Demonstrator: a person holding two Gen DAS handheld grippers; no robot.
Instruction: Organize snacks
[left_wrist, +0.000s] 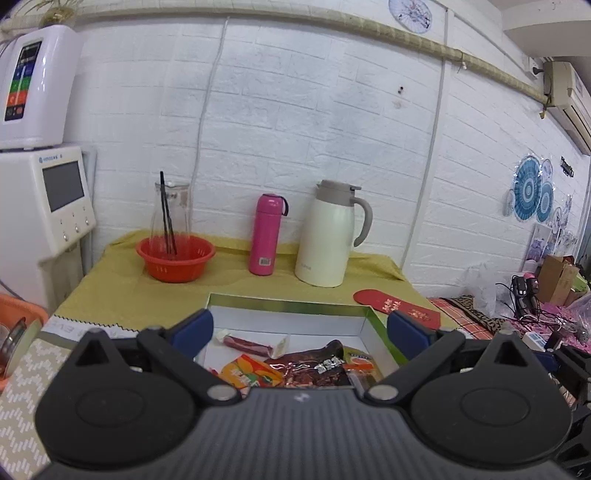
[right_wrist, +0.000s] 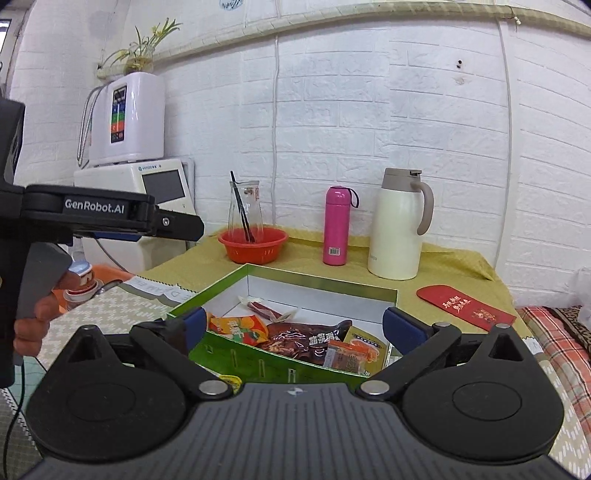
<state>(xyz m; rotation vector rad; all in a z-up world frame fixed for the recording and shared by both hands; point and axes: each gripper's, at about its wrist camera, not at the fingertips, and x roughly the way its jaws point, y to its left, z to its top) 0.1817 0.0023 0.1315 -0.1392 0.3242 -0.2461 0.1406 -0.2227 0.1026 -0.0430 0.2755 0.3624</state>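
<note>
A green box with a white inside (left_wrist: 288, 305) (right_wrist: 258, 363) lies on the yellow-green cloth. In it are an orange packet (left_wrist: 246, 373) (right_wrist: 236, 328), a dark brown meat packet (left_wrist: 314, 363) (right_wrist: 303, 339), a thin red sausage stick (left_wrist: 246, 343) (right_wrist: 264, 309) and a small orange-white packet (left_wrist: 361, 363) (right_wrist: 351, 356). My left gripper (left_wrist: 301, 328) hangs above the box's near side, open, with nothing between its blue pads. My right gripper (right_wrist: 297, 323) is open too, over the box's near green wall. A hand (right_wrist: 35, 314) holds the left tool at the left of the right wrist view.
At the back stand a red basket (left_wrist: 175, 258) with a glass carafe and black sticks, a pink flask (left_wrist: 265, 236) and a cream jug (left_wrist: 327, 236). A red envelope (left_wrist: 399, 306) lies right of the box. White appliances (left_wrist: 55, 206) stand left; cables and bags clutter the right.
</note>
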